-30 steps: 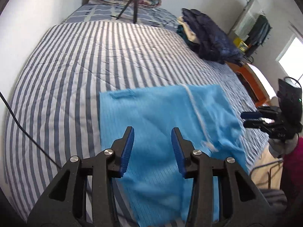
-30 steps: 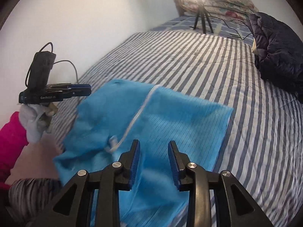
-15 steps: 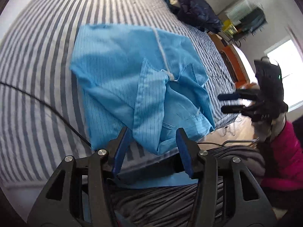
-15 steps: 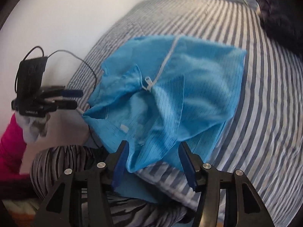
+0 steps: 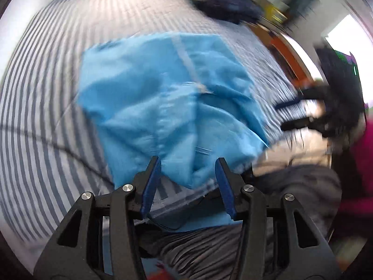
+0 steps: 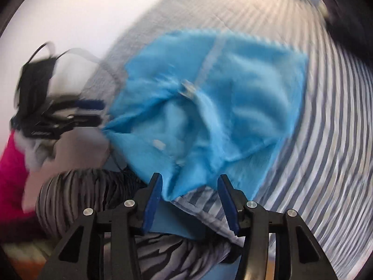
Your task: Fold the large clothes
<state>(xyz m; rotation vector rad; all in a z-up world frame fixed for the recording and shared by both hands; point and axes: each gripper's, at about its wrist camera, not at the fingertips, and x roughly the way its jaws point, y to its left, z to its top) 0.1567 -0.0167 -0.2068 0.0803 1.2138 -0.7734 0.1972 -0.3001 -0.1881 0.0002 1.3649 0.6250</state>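
Note:
A bright blue garment (image 5: pixel 163 93) with a pale zip strip lies rumpled on the striped bed (image 5: pixel 46 93), its near hem at the mattress edge. My left gripper (image 5: pixel 187 161) hangs open just over that hem, with nothing between its blue pads. In the right wrist view the same garment (image 6: pixel 233 93) spreads ahead of my right gripper (image 6: pixel 190 177), whose jaws are closing slightly with only air between them. Each gripper shows blurred in the other's view: the right gripper (image 5: pixel 293 114) at the garment's right side, the left gripper (image 6: pixel 93 112) at its left corner.
A dark jacket (image 5: pixel 223 2) is heaped at the bed's far right, with an orange piece of furniture (image 5: pixel 286 53) beside the bed. A black cable (image 5: pixel 58 147) crosses the sheet on the left. The person's striped trousers (image 5: pixel 233 245) and pink sleeve (image 6: pixel 9 163) fill the foreground.
Both grippers widened and drew back to the bed's near edge, tilting down. The garment's near part, flat a second ago, now lies folded back and rumpled.

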